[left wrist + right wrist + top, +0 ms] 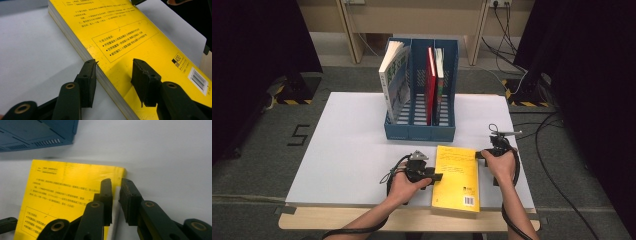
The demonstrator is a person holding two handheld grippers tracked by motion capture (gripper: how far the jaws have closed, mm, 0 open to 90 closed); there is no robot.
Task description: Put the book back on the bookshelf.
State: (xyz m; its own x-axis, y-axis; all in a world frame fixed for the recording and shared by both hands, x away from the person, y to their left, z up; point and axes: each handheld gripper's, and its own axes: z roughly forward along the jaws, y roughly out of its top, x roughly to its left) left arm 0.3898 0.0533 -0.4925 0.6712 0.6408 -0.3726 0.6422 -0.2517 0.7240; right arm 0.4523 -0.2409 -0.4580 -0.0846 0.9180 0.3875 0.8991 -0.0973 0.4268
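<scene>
Left gripper sits at the left long edge of the yellow book, its jaws apart and straddling that edge, one over the cover and one beside the page block, not pressing. Right gripper is at the book's far right corner, jaws closed on the cover's edge there. That book lies flat, back cover up, near the front of the white table. Farther back stands a blue file rack with upright books in its compartments.
</scene>
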